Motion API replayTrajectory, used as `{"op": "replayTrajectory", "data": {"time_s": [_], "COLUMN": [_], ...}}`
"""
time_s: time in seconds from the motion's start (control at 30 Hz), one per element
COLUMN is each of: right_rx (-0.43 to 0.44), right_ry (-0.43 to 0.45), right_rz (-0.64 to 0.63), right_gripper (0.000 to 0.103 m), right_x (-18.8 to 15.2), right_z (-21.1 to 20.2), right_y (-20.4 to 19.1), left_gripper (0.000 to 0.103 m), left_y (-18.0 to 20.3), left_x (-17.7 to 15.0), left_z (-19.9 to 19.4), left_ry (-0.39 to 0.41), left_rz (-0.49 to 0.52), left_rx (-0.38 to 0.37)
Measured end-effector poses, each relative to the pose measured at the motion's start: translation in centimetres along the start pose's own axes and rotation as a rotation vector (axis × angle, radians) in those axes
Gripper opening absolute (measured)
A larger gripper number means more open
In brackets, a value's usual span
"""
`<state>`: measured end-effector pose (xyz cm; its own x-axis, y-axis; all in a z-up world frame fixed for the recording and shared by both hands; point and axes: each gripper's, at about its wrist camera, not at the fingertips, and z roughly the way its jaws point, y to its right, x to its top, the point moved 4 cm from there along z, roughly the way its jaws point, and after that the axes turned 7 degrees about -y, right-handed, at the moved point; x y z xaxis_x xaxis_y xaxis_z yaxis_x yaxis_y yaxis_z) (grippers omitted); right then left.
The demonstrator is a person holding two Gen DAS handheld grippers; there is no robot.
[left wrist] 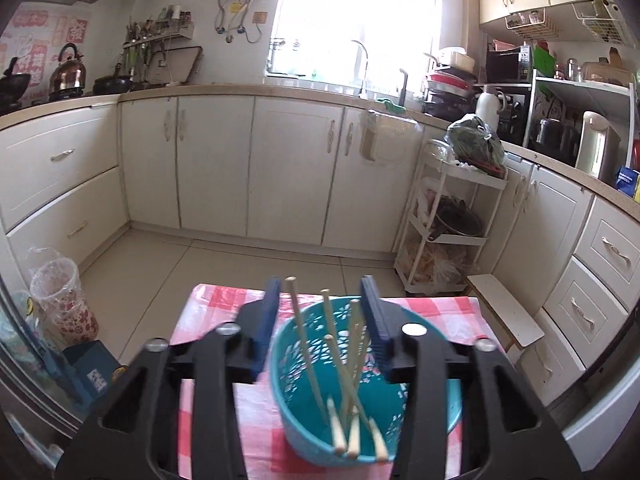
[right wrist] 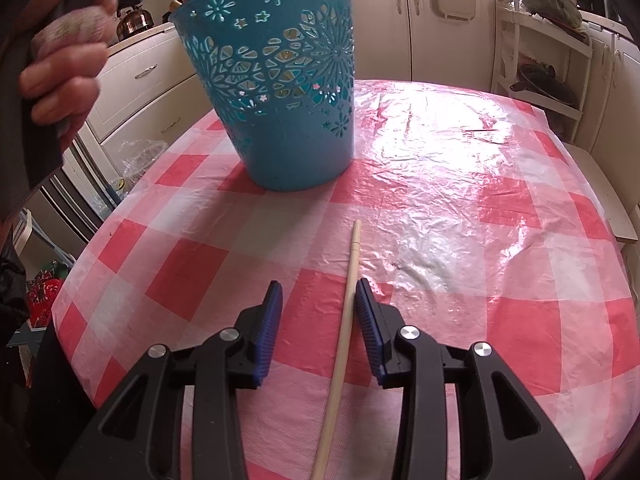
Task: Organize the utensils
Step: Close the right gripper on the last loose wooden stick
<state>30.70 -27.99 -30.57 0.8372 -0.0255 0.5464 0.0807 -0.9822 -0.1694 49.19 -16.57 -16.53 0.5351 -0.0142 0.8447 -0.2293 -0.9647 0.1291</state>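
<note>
Seemingly untouched, chopstick [right wrist: 345, 332] lies between right tongs [right wrist: 319, 294].

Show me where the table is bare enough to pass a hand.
Widest bare stretch: the cloth right of the bucket, out to the table's right edge. Another strip lies left of the loose chopstick, toward the near-left edge. Tightest: around the bucket, where the left claw hangs open over its chopsticks, and at the right claw, open around the loose one.
</note>
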Motion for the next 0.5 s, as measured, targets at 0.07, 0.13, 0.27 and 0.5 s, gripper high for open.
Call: {"op": "replayTrajectory", "data": {"time_s": [0.07,0.13,0.27,0.5], "right_rx": [0.006,0.018,0.087,0.052], "right_ry": [0.0,0.001,0.006,-0.004], "right_rz": [0.005,0.013,0.086,0.095], "right_gripper": [0.038,0.038,0.038,0.022], "right_x": [0.0,0.0,0.1,0.0], "right_z": [0.0,0.0,-0.1,-0.3], "right_y": [0.1,0.3,1.2,1.4], "left_gripper": [0.078,0.087,0.095,0.095], "left_y": [-1.7,-3.8,-8.9,-13.6], "left_x": [-0.8,-2.2,-6.7,-14.5], "left_z": [-2.5,-4.6,-5.2,-0.4], "left_ry": [0.046,0.069,-0.007,-0.272], "left_rz": [-0.019,-0.035,-0.092,-0.166], "left_rx": [0.064,0.131,0.223,0.262]}}
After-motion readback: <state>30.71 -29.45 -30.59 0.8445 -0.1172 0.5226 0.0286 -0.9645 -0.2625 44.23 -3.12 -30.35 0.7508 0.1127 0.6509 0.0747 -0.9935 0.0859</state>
